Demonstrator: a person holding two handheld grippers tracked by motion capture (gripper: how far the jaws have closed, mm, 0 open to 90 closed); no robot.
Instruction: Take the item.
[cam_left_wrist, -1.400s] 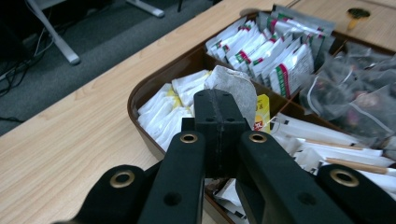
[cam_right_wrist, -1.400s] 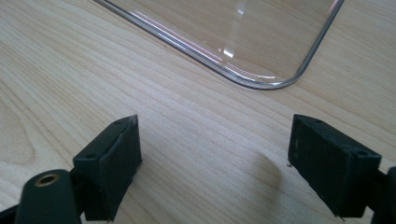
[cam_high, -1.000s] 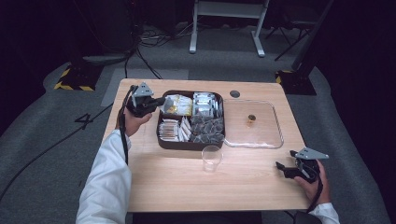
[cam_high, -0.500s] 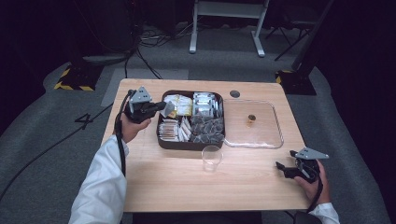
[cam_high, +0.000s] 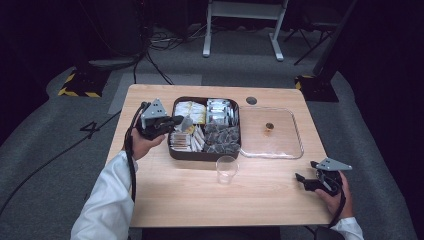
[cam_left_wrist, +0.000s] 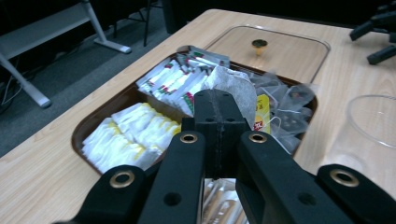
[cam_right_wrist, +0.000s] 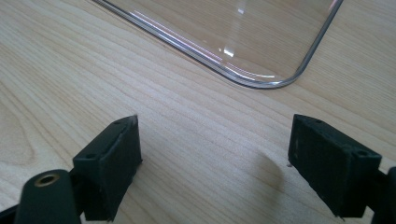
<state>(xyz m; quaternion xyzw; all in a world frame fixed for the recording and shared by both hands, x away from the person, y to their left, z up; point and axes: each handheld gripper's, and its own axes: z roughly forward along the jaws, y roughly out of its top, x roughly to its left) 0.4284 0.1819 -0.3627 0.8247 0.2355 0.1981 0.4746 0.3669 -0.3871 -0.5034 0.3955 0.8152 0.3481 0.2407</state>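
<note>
Fingers of the left gripper (cam_left_wrist: 219, 109) are pressed together on a grey tea bag (cam_left_wrist: 232, 86), held just above the brown tray (cam_high: 172, 150) at its left side. From the left gripper view the bag sticks out past the fingertips, its long axis in line with the fingers and pointing across the tray. Inside the tray lie white-and-yellow sachets (cam_left_wrist: 126, 133), green-printed packets (cam_left_wrist: 180, 79), clear pyramid bags (cam_left_wrist: 287, 105) and paper sticks (cam_high: 182, 141). Beside it on the worktop (cam_high: 190, 200) lies a clear lid (cam_high: 295, 145), with an upright glass (cam_high: 226, 169) in front. Right gripper (cam_right_wrist: 212, 165) rests low on the worktop, fingers spread wide and empty.
</note>
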